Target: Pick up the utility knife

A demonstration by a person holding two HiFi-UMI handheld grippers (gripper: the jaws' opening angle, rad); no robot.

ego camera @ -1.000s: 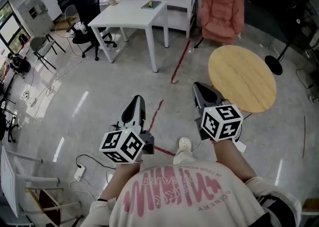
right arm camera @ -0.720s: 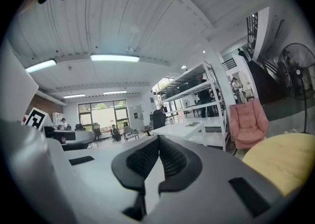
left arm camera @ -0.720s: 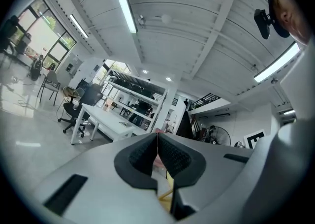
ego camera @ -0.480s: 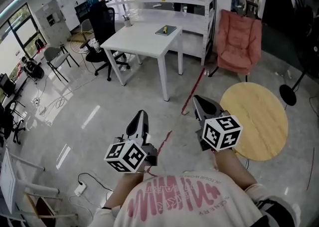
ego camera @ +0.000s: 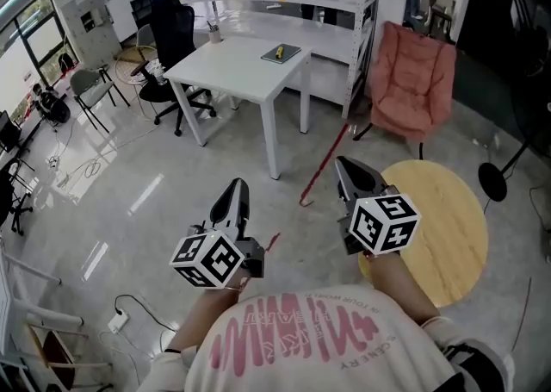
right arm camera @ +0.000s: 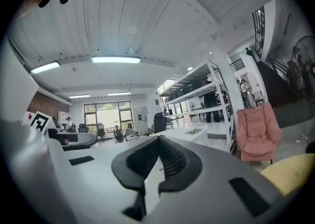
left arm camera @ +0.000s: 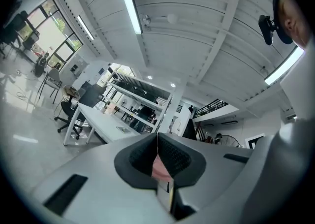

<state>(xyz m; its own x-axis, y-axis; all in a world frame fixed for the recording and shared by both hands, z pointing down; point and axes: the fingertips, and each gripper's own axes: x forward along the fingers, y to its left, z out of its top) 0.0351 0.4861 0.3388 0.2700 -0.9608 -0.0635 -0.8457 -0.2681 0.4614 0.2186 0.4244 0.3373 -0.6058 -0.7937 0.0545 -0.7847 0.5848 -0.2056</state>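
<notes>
The white table (ego camera: 232, 67) holds perhaps the utility knife (ego camera: 281, 52), beyond clenched left gripper (ego camera: 234, 187) and right gripper (ego camera: 347, 164).

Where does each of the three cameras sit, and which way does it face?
Head view: on the person's head, looking steeply down at floor; shows left claw, right claw, shirt.
Left gripper view: on left claw, facing level toward white table; shows its shut jaws.
Right gripper view: on right claw, facing level toward pink chair; shows its shut jaws.
Shared: all three see the white table.
</notes>
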